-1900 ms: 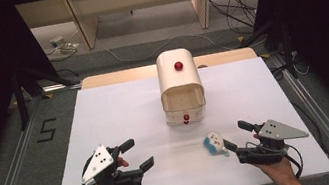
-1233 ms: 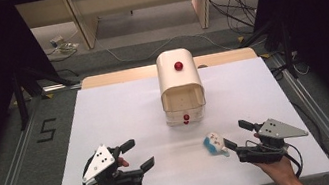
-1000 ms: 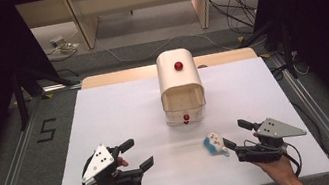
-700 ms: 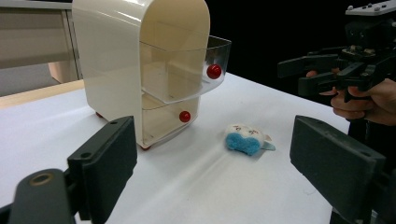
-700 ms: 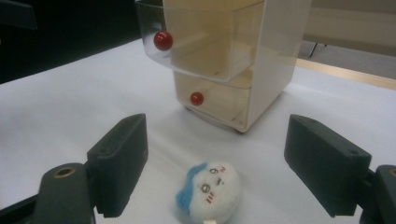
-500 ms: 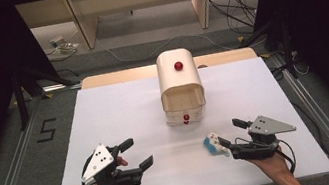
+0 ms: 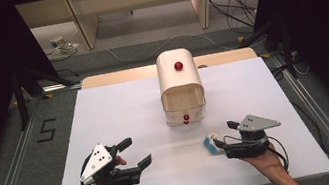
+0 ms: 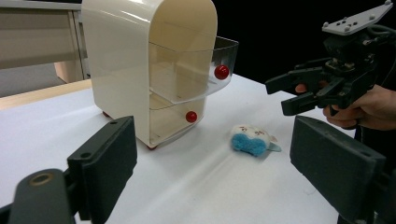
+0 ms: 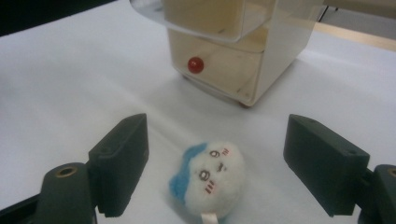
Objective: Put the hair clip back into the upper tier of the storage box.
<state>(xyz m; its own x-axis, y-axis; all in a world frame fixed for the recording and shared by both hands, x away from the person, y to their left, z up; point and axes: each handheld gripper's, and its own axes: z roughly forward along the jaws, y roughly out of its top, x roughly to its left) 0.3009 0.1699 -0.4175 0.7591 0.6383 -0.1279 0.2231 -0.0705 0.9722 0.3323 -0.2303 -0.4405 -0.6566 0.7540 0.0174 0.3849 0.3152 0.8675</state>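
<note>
Both grippers stand with jaws apart and nothing clamped. On the right gripper the 2 black jaws straddle the small white-and-blue plush toy without touching it, and they have just been closing a little. The left gripper hovers with jaws wide near the table's front-left edge.

The toy lies on the white table, well in front of the cream plastic 2-drawer cabinet. To grip it well, I judge the right gripper should go slightly lower and forward so the pads meet the toy's widest part. It should then close gently: soft plush will squash, and a grip on the edge could slip off.

From the right gripper view, the toy sits somewhat nearer the left jaw, so a slight sideways correction looks wise; the high view is too coarse for that. The left gripper view catches the upper clear drawer pulled out with its red knob, while the lower drawer looks pushed in. From above, this is harder to judge.
</note>
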